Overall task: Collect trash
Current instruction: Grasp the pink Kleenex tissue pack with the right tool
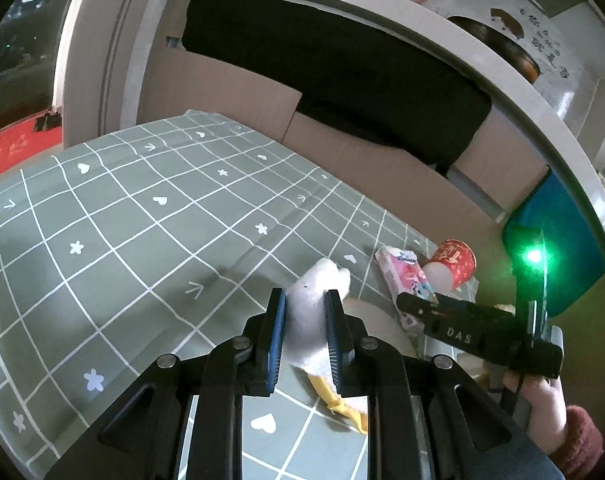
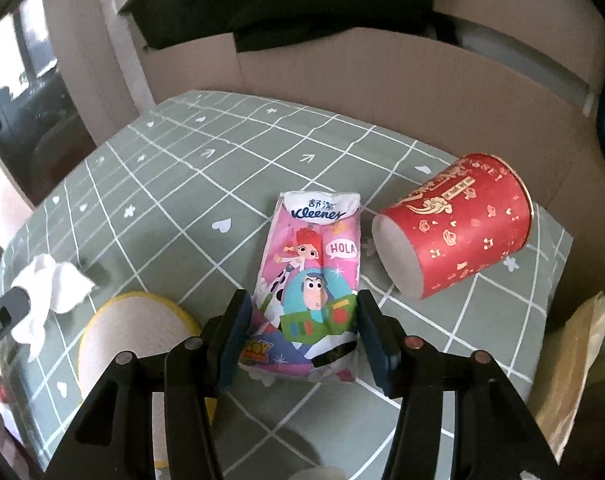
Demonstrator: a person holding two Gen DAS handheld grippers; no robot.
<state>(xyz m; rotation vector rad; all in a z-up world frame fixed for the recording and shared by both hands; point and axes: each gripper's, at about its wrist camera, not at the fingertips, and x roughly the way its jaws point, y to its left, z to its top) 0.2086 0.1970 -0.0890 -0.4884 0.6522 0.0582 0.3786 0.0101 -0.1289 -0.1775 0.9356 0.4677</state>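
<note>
Here the desk point(image 2: 174, 184), under a grey-green cloth with a white grid, fills the middle of both views, and brown cardboard point(image 2: 382, 80) stands along its far edge at the top. On the right of the right wrist view a red paper cup point(image 2: 458, 228) lies on its side, its white base turned toward the lower left. Just left of it, apparently not touching, lies a pink Kleenex tissue pack point(image 2: 314, 276), its long axis running from the upper centre of the frame down toward the camera. At lower left sits a round yellow-rimmed item point(image 2: 134, 332), possibly a sponge. A crumpled white tissue point(image 1: 316, 308) is smallest, seen at centre of the left wrist view.

The left gripper point(image 1: 305, 312) is closed narrowly on that tissue, pads pressing both sides, so it is already taken. The right gripper point(image 2: 302, 328) stands wide, its fingers straddling the near end of the pack across its short width; the pads do not appear to touch the wrapper yet. The right one is plainly nearer the pack, and I judge closing across that width is the likely next move, the soft wrapper probably crumpling under it.
</note>
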